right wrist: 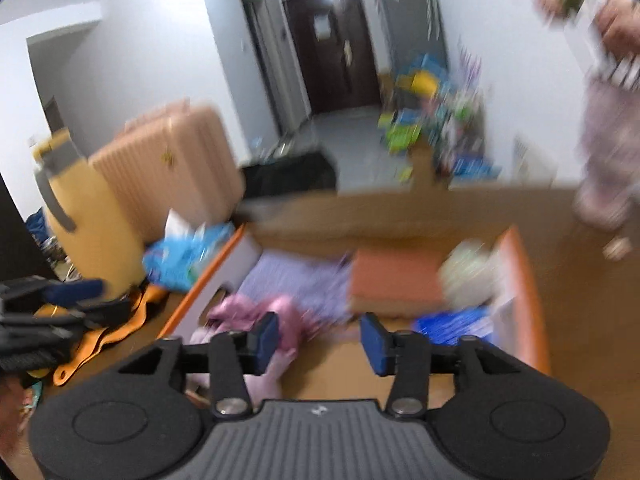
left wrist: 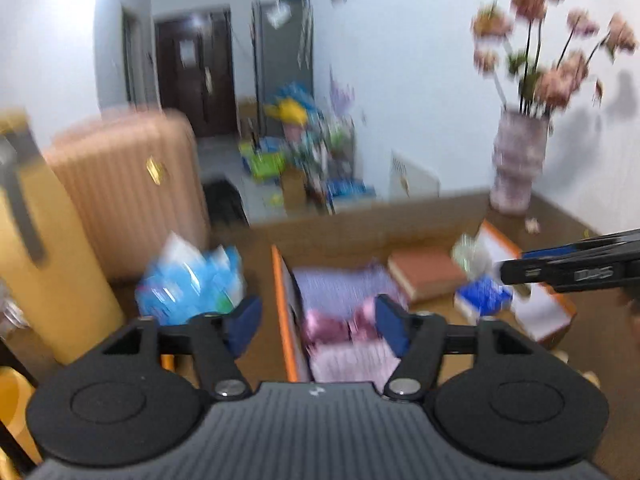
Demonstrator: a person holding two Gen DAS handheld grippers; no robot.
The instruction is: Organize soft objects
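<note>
Although both views are blurred, the state of work can be judged around one landmark, the shallow white box with orange rim (left wrist: 280, 304) lying on the brown wooden desk (left wrist: 360, 232). Inside that box lie a folded lilac cloth (left wrist: 340, 284) toward its far end and a crumpled pink garment (left wrist: 332, 326) at its near end, over a paler pink fabric; these soft items appear already deposited. Also within the box are a reddish-brown book-like block (right wrist: 394, 278), a pale green soft bundle (right wrist: 468, 272) and a blue packet (right wrist: 452, 324).

Left gripper (left wrist: 316, 320) hovers above the box's near end, its fingers apart with nothing between them. Right gripper (right wrist: 318, 340) hovers likewise, fingers apart and empty.

Outstanding, in my judgement: a blue and white plastic bag (left wrist: 192, 284) sits outside the box, just beyond its left wall, beside a peach ribbed suitcase (left wrist: 128, 196). Whether it belongs to the task cannot be determined. The pink garment looks unfolded and may need tidying.
</note>
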